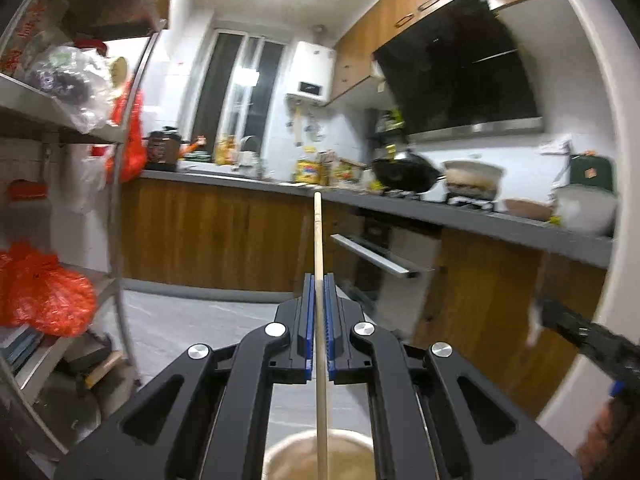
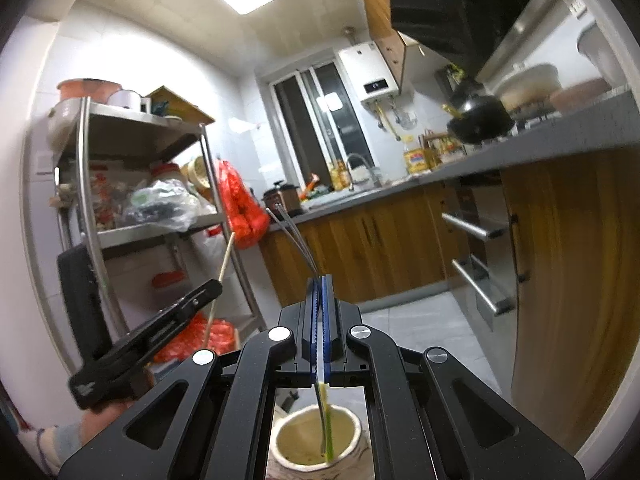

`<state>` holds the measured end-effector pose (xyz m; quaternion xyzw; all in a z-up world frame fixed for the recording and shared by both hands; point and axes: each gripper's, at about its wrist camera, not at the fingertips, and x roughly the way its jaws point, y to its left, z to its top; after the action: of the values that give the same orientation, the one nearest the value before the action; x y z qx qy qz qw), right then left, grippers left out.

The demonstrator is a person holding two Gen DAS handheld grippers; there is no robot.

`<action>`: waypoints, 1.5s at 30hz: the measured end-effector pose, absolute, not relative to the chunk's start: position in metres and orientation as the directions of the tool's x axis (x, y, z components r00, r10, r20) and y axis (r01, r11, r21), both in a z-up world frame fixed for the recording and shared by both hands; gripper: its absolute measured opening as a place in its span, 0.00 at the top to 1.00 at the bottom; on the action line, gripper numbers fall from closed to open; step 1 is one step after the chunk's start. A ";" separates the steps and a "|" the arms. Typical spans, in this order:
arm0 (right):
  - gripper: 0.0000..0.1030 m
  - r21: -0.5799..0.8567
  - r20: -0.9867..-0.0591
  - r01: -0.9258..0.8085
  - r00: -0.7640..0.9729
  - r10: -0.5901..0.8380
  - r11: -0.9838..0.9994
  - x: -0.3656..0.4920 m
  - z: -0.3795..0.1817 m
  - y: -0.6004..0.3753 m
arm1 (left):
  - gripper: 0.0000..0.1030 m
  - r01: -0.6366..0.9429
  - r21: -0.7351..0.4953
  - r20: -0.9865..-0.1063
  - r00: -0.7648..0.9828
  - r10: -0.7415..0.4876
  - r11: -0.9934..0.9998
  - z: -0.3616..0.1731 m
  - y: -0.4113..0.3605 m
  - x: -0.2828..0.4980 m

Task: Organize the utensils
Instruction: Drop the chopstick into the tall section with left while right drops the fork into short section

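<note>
Left gripper (image 1: pixel 319 280): blue pads pressed onto a single wooden chopstick (image 1: pixel 318 240), which runs straight out past the fingertips and back under the gripper, over a pale cup (image 1: pixel 320 456) at the bottom edge of the left wrist view.

Right gripper (image 2: pixel 320 280): pads pressed together on a pair of thin metal chopsticks (image 2: pixel 294 240), their tips fanning slightly apart ahead of the fingers. The rear ends hang over the open cup (image 2: pixel 316 440), seen directly below in the right wrist view; whether they touch it cannot be told.

Surroundings: a metal shelf rack (image 2: pixel 92 184) crowded with bags and containers stands to the left, red plastic bags (image 2: pixel 242 212) hanging from it. A grey counter (image 1: pixel 440 212) carries a black wok (image 1: pixel 404 172), a pot and bottles. The floor between rack and cabinets is open.
</note>
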<state>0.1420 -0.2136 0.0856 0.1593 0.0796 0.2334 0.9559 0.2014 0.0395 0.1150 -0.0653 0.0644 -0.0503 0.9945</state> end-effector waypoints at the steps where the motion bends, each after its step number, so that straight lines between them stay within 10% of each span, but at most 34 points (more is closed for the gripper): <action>1: 0.97 0.348 -0.096 -0.417 0.875 0.474 0.840 0.146 0.082 -0.213 | 0.96 0.076 -0.131 -0.124 0.988 -0.093 0.988 0.112 0.041 0.204; 32: 0.97 0.288 -0.350 -0.396 0.803 0.481 0.872 0.164 0.038 -0.182 | 0.94 0.060 -0.082 -0.238 0.968 -0.078 0.995 0.066 0.046 0.145; 45: 0.89 0.289 -0.362 -0.373 0.810 0.461 0.882 0.165 0.038 -0.186 | 0.45 0.034 -0.110 -0.234 0.970 -0.059 0.993 0.065 0.052 0.143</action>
<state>0.1650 -0.1863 0.0383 0.1026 0.2154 0.2205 0.9458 0.1428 0.0519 0.0654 -0.0527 0.1193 -0.0233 0.9912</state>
